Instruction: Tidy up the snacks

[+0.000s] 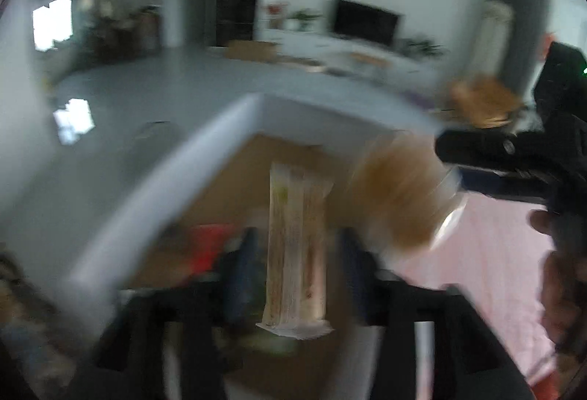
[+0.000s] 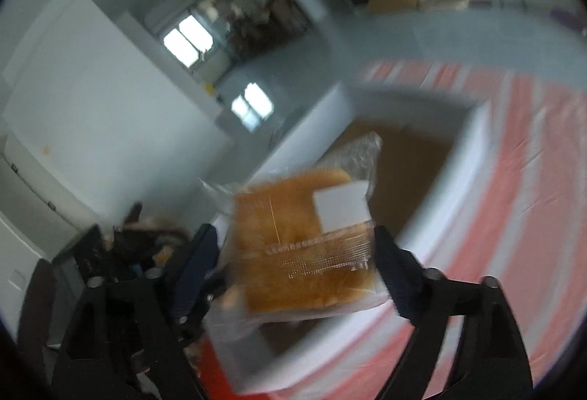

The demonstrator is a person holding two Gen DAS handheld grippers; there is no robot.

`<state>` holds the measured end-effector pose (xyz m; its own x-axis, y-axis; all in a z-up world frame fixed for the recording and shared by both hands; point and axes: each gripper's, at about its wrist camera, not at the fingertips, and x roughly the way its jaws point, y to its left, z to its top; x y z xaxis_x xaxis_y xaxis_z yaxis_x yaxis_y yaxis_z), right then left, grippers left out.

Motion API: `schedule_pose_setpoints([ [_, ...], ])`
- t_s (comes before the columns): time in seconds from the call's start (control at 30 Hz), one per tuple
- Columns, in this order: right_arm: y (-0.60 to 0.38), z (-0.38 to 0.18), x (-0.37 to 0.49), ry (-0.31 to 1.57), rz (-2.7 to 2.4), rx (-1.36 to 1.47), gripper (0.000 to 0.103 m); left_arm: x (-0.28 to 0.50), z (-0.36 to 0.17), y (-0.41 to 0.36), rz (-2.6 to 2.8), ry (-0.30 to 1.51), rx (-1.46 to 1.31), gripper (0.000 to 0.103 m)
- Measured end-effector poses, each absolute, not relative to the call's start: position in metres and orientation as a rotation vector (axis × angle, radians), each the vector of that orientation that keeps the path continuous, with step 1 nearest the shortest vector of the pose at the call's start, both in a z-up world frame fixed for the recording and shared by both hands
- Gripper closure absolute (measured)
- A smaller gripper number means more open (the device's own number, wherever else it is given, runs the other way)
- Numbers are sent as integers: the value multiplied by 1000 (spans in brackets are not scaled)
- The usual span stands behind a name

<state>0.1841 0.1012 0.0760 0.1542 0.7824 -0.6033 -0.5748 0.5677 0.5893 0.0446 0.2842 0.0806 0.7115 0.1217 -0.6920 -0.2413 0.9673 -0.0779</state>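
In the left wrist view a long pale snack packet (image 1: 297, 246) with yellow and red stripes hangs upright between the fingers of my left gripper (image 1: 299, 238). The jaws stand wider than the packet, with a gap on each side. Below it is a white box (image 1: 220, 128) with a brown inside. My right gripper (image 2: 293, 229) has a clear-wrapped slice of brown bread (image 2: 301, 253) with a white label between its fingers, above the same box (image 2: 473, 143). The left pad stands off the bread. In the left wrist view the bread (image 1: 403, 194) is a blur off the right gripper's (image 1: 451, 161) tips.
The box sits on a pink and white striped tablecloth (image 2: 521, 187). Something red (image 1: 209, 242) lies inside the box near its left wall. A person's hand (image 1: 561, 290) holds the right gripper. Behind are grey floor, a TV unit (image 1: 363, 22) and cardboard boxes.
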Motion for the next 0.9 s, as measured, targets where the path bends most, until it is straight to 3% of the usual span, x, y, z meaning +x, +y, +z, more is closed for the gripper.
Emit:
schedule_pose_setpoints([
  [0.03, 115, 68, 179, 1048, 990, 243, 14, 37, 77, 292, 247, 748, -162, 16],
  [0.07, 119, 63, 180, 1052, 989, 241, 14, 31, 74, 298, 280, 733, -160, 11],
  [0.33, 117, 80, 141, 870, 866, -30, 14, 7, 58, 302, 510, 631, -70, 1],
  [0.57, 112, 82, 120, 778, 782, -197, 14, 1, 60, 314, 542, 584, -160, 0],
  [0.9, 136, 71, 99, 759, 787, -299, 14, -3, 59, 317, 621, 664, -127, 0],
])
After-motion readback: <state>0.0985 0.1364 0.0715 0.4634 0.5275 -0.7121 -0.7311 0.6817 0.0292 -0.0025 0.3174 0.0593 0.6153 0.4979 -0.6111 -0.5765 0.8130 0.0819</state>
